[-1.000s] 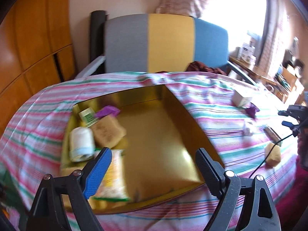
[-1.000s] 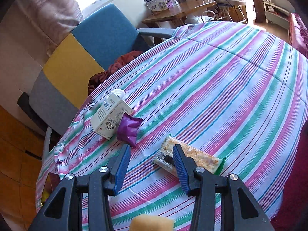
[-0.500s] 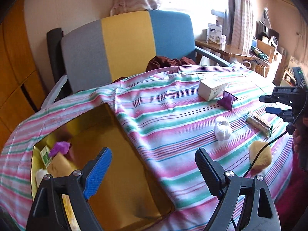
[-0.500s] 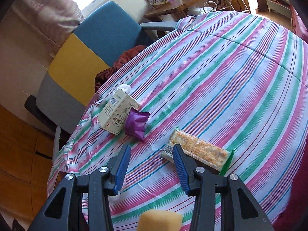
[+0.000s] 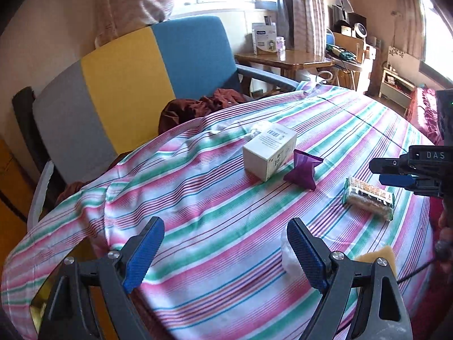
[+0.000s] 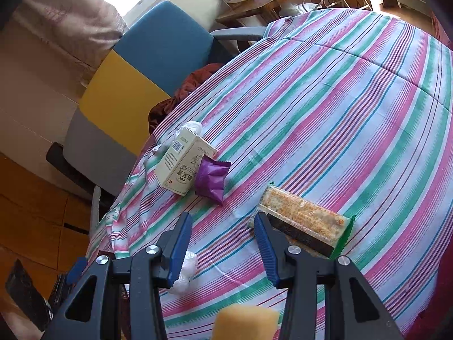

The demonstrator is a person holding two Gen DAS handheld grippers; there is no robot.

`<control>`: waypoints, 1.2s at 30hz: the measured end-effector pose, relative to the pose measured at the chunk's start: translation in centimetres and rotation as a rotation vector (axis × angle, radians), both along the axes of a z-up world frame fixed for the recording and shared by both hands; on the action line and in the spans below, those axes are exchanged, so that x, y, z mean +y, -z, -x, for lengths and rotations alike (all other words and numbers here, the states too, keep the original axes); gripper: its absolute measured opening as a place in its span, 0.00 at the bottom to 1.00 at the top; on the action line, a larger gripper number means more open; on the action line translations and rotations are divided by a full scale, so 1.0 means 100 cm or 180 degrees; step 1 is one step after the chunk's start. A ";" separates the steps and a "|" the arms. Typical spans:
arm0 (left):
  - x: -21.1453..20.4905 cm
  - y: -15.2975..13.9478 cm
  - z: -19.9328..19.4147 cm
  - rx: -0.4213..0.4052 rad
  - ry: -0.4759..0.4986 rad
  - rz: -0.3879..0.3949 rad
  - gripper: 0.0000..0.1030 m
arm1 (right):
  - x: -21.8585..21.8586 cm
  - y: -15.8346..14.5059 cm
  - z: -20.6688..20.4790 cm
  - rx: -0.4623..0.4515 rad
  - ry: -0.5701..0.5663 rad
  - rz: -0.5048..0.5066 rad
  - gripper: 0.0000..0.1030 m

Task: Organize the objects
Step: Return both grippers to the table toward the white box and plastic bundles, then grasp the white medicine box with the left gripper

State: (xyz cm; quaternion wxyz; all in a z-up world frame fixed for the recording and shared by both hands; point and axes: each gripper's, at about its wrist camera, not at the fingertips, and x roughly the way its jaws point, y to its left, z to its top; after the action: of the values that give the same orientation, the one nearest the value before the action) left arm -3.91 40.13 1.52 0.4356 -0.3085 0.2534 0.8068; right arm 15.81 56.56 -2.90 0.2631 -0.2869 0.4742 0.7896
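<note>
On the striped cloth: a white carton (image 5: 269, 154) lies on its side, a purple packet (image 5: 301, 170) touching its near end.
Snack bar: a wrapped bar (image 6: 303, 219) with a green end lies just beside the purple packet, apart from it.
White bundle: a crumpled white plastic lump (image 6: 185, 272) sits nearer the cloth's edge, partly behind the right gripper's left finger.
Yellow sponge: a yellow block (image 6: 246, 321) shows at the bottom of the right wrist view, close under the gripper.
Right gripper (image 6: 223, 248): tilted down over the cloth, jaws parted by a modest gap with nothing between them; its right finger overlaps the near end of the snack bar in view, and contact cannot be told.
Left gripper (image 5: 223, 252): angled down over the striped cloth, jaws spread wide, holding nothing; bare cloth lies between the fingers.
Table (image 5: 198, 198): covered by the striped cloth.
Behind: a chair (image 5: 127, 85) in grey, yellow and blue, a dark red garment (image 5: 198, 104) on its seat.
</note>
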 end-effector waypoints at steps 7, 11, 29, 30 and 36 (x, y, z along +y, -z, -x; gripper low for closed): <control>0.070 0.014 0.021 -0.0032 0.0273 0.0145 0.87 | 0.000 0.004 0.003 0.0067 -0.0090 0.0154 0.45; 0.105 0.021 0.038 -0.0013 0.0315 0.0205 0.87 | -0.002 0.004 0.006 0.0124 -0.0166 0.0199 0.45; 0.180 0.070 0.062 -0.0481 0.0656 0.0362 0.49 | 0.000 0.013 0.005 0.0184 -0.0202 0.0400 0.45; 0.172 0.068 0.060 -0.0444 0.0562 0.0319 0.49 | 0.001 0.013 0.005 0.0179 -0.0198 0.0393 0.45; 0.089 0.049 0.061 -0.0897 -0.0140 -0.0062 0.49 | -0.001 0.010 0.005 0.0150 -0.0204 0.0312 0.45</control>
State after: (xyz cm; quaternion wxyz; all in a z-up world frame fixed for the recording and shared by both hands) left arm -10.05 48.99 -3.41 0.4520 -0.4200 0.1749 0.7673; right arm 15.29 56.47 -3.86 0.2121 -0.2958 0.5089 0.7800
